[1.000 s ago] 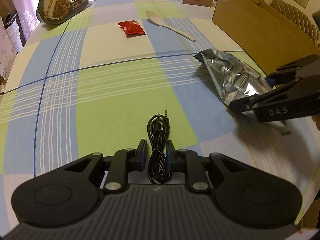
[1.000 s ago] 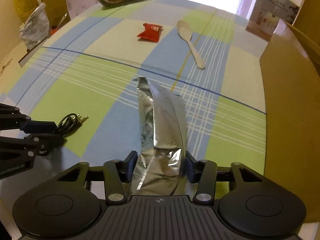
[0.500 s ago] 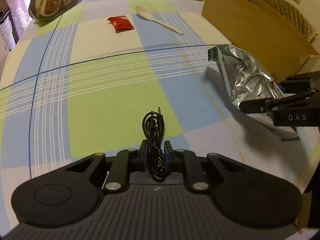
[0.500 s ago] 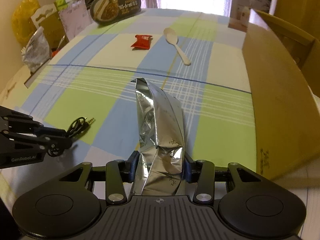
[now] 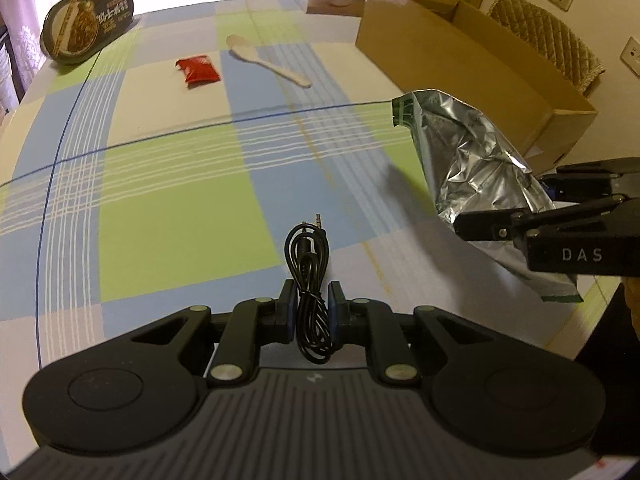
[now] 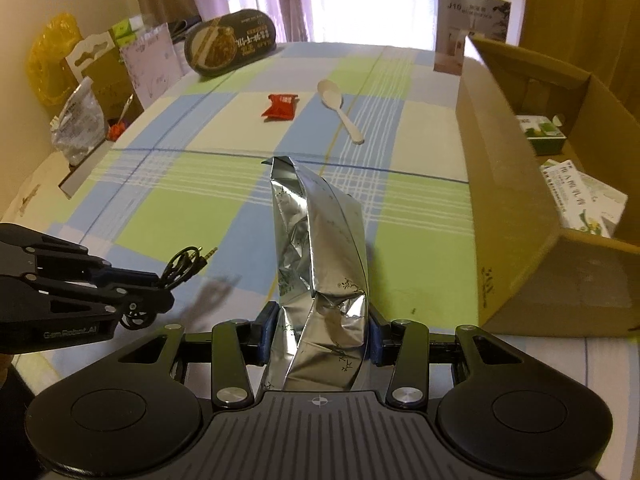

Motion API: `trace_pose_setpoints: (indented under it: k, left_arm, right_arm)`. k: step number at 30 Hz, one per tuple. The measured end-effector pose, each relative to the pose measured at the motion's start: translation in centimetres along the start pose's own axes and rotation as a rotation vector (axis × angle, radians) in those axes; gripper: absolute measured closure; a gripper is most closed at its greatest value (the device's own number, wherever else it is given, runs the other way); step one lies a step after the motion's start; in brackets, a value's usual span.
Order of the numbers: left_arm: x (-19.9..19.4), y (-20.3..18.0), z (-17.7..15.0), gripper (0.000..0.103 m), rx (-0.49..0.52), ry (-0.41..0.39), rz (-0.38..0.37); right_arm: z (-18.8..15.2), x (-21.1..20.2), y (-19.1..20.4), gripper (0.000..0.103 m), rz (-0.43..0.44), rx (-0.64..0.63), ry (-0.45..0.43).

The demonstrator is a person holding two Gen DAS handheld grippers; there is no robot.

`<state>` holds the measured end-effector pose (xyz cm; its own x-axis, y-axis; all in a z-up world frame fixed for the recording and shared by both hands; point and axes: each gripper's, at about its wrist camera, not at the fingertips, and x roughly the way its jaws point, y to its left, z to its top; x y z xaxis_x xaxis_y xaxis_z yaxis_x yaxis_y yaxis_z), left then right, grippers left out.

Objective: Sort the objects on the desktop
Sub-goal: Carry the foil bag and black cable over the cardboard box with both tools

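"das" is printed on the right gripper (image 5: 520,216), "j10" on the white carton (image 6: 472,28).

Crinkled glossy foil bag (image 6: 320,264) — matt cardboard box (image 6: 512,216)

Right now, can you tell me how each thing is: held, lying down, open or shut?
Left gripper: jaws shut on the coiled black audio cable, lifted off the table.
Right gripper: jaws shut on the crumpled silver foil bag, held in the air.
Brown cardboard box: open on top, small cartons inside.
Red snack packet: lying flat.
White plastic spoon: lying flat.
Dark oval noodle tub: lid on, tilted.
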<state>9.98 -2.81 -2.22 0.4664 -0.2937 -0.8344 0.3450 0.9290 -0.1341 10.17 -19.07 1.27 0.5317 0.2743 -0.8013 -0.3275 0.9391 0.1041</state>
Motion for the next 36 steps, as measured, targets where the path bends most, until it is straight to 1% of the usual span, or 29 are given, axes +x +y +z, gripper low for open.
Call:
trace_pose_setpoints:
  k: [8, 20, 30, 36]
  left_arm:
    - [-1.7, -2.3, 1.0, 0.091, 0.031, -0.031, 0.006]
    - [-3.0, -5.3, 3.2, 0.091, 0.055, -0.076, 0.003]
    - [-3.2, -8.8, 7.1, 0.091, 0.080, -0.136, -0.049]
    - [-2.8, -11.6, 10.2, 0.091, 0.104, -0.166, -0.087]
  right_arm:
    - [-0.2, -3.0, -0.7, 0.062, -0.003, 0.027, -0.059]
    - [0.7, -6.6, -2.3, 0.062, -0.030, 0.042, -0.143]
    - [2.0, -9.5, -5.0, 0.062, -0.076, 0.063, -0.210]
    - [3.4, -11.1, -7.9, 0.062, -0.115, 0.073, -0.252]
